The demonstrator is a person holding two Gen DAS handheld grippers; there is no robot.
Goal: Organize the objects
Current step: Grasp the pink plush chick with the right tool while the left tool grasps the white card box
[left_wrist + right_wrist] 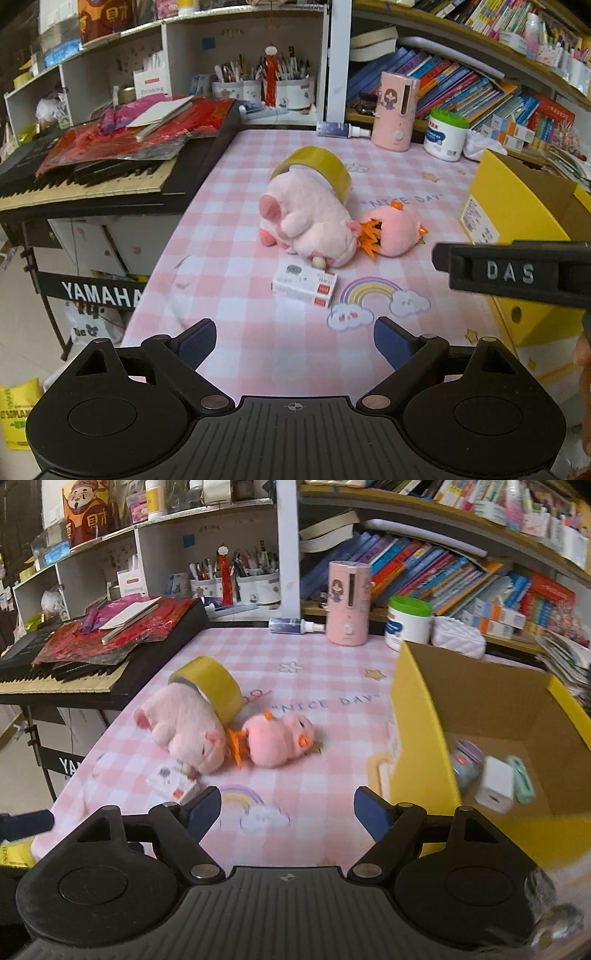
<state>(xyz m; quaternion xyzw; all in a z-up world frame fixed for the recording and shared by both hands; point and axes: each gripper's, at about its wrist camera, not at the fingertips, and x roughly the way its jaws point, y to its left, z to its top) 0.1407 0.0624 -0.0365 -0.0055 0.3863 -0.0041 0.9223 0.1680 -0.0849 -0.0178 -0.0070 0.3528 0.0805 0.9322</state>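
Note:
On the pink checked tablecloth (258, 343) lies a pale pink plush pig (310, 218) (184, 723) with a roll of yellow tape (321, 166) (212, 681) leaning on its back. A smaller pink plush chick (397, 229) (279, 740) with orange feet lies to its right. A small white box with a red label (304, 286) (171, 782) sits in front of the pig. My left gripper (293, 345) is open over the near cloth, nothing between its blue pads. My right gripper (288, 814) is open too, empty, left of the yellow cardboard box (424, 716) (517, 206).
Inside the yellow box lie a white charger (495, 784), a mint item (521, 779) and a round blue-purple thing (465, 762). A keyboard (110, 181) piled with red papers borders the table's left. A pink humidifier (395, 110), white tub (445, 134), spray bottle (341, 130) and bookshelves stand behind.

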